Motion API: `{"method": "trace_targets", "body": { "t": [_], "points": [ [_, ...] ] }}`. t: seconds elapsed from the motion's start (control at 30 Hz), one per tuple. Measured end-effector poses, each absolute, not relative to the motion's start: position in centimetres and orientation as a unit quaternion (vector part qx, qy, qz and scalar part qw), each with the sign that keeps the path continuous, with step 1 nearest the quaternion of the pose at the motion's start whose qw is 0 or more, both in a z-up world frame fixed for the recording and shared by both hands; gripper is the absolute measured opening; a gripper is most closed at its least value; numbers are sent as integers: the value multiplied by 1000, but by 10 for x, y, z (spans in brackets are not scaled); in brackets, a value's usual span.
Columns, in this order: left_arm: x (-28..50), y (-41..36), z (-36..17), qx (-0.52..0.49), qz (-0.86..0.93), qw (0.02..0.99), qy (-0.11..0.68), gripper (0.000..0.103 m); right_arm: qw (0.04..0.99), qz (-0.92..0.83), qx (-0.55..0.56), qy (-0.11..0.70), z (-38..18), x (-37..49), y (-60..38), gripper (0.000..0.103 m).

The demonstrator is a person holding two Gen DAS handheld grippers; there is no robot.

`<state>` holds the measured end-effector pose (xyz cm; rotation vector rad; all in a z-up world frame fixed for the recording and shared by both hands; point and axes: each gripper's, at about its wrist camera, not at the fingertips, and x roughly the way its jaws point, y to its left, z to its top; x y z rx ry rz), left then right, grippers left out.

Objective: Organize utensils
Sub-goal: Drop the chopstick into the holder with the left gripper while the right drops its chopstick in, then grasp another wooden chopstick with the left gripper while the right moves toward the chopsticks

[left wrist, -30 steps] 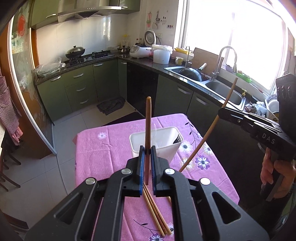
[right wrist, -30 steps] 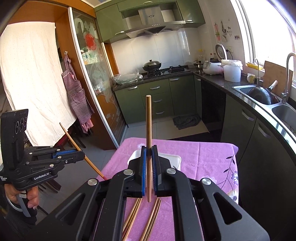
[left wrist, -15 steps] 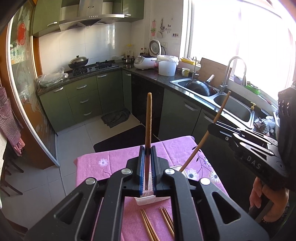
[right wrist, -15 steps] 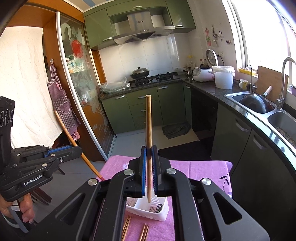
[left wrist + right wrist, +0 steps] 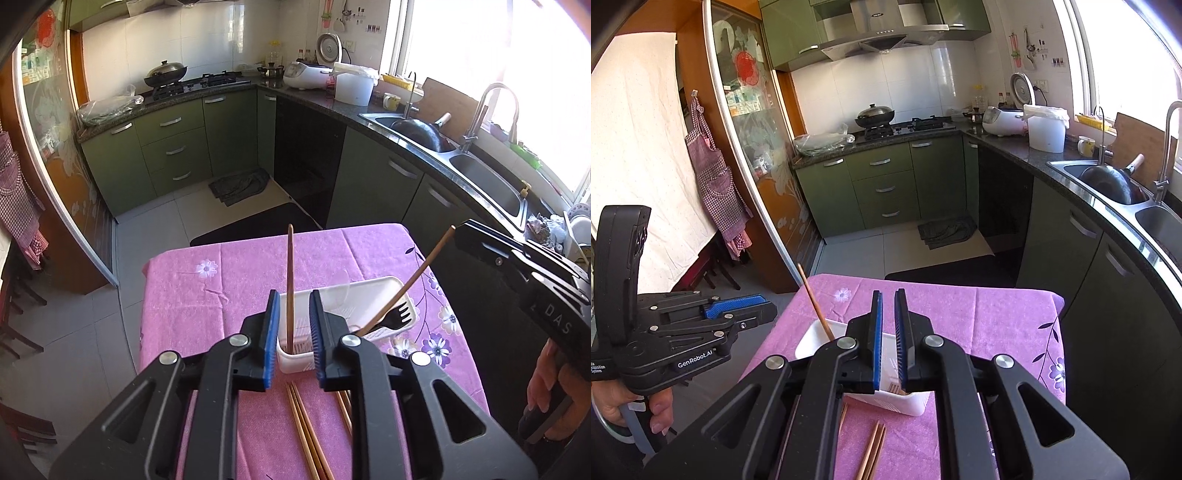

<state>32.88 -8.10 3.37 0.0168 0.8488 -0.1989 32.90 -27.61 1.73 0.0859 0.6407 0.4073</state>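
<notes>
A white utensil basket (image 5: 391, 286) lies on the pink tablecloth (image 5: 221, 288). One brown chopstick (image 5: 290, 280) stands in it between the pads of my left gripper (image 5: 293, 295), whose jaws are opening and do not touch it. A second chopstick (image 5: 410, 280) leans in the basket, its top end beside the tip of the right gripper (image 5: 469, 230). A black fork (image 5: 395, 317) lies inside. In the right wrist view my right gripper (image 5: 888, 293) hangs over the basket (image 5: 908, 404), jaws down to a narrow slit with nothing in it. The left gripper (image 5: 764, 306) is beside the first chopstick (image 5: 816, 306).
Several loose chopsticks lie on the cloth in front of the basket (image 5: 303, 417) (image 5: 873, 450). Green kitchen cabinets (image 5: 166, 147), a sink (image 5: 491, 177) and a dark counter run behind and to the right. A hand (image 5: 628, 406) grips the left gripper's handle.
Both grippers have come down and forward over the basket. The left jaws have parted and let go of their chopstick. The right chopstick has left the right jaws and leans in the basket.
</notes>
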Motion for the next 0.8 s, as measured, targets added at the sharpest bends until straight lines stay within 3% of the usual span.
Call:
{"method": "trace_targets", "body": {
  "t": [0.27, 0.4, 0.63, 0.8],
  "points": [
    [273, -64, 25, -5, -112, 894, 434, 18, 927, 206, 26, 313, 15, 271, -296, 8],
    [255, -54, -19, -14, -111, 872, 476, 20, 912, 194, 3, 362, -32, 254, -305, 16],
    [260, -55, -114, -42, -101, 817, 566, 20, 867, 188, -23, 460, -135, 245, -297, 16],
    [272, -65, -147, -48, -86, 804, 587, 20, 850, 198, -30, 488, -166, 244, -287, 17]
  ]
}}
